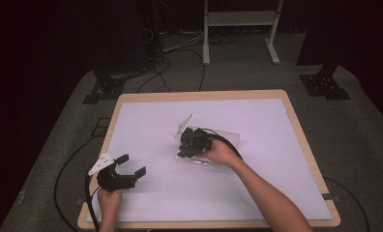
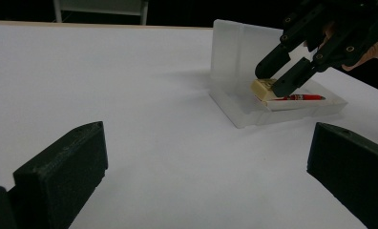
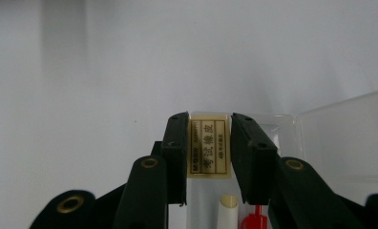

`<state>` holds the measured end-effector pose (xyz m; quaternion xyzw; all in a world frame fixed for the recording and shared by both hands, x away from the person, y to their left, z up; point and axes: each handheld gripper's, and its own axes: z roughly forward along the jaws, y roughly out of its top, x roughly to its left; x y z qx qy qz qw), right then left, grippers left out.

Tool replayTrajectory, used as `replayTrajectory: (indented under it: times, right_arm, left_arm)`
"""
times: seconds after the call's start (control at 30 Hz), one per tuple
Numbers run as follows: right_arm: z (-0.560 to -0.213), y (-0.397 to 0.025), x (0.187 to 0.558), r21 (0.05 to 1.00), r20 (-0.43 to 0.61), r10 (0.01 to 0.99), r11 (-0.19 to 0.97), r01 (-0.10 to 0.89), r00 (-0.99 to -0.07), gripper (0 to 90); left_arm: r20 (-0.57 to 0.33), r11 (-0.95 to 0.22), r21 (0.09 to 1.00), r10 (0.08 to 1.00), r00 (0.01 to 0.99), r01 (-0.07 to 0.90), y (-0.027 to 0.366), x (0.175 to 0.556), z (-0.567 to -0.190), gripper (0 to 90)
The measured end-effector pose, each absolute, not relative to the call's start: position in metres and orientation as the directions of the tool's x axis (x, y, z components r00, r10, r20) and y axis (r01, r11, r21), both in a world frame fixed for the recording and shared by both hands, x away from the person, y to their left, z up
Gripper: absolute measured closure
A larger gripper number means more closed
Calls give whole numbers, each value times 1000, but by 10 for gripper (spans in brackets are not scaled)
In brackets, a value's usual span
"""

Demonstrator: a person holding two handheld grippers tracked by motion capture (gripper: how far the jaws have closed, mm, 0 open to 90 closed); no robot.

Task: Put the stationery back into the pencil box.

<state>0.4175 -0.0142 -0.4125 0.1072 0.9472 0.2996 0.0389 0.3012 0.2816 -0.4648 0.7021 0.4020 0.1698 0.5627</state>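
Eraser (image 3: 208, 145): cream-yellow, label framed in dark brown lines with dark print.
Pen (image 2: 299, 97): red, pale cream tip.
Box (image 2: 235, 57): frosted, translucent white.
Right gripper (image 3: 208, 157): matte black, brass-coloured rivets at the joints.
Left gripper (image 1: 130, 165): black, with a pale grey plate on top.
Table (image 1: 146, 96): white top, light wood edge.
Floor (image 1: 363, 145): grey-green carpet, black cables across it.
Frame (image 1: 238, 19) beyond the table: white.
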Motion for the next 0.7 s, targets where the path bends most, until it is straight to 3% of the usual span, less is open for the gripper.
replayTrajectory:
  times: [0.7]
  right_arm:
    - [-418, -10, 428, 568, -21, 239, 802, 185, -971, 676]
  left_arm:
    - [-215, -42, 926, 756, 618, 375, 282, 301, -465, 0]
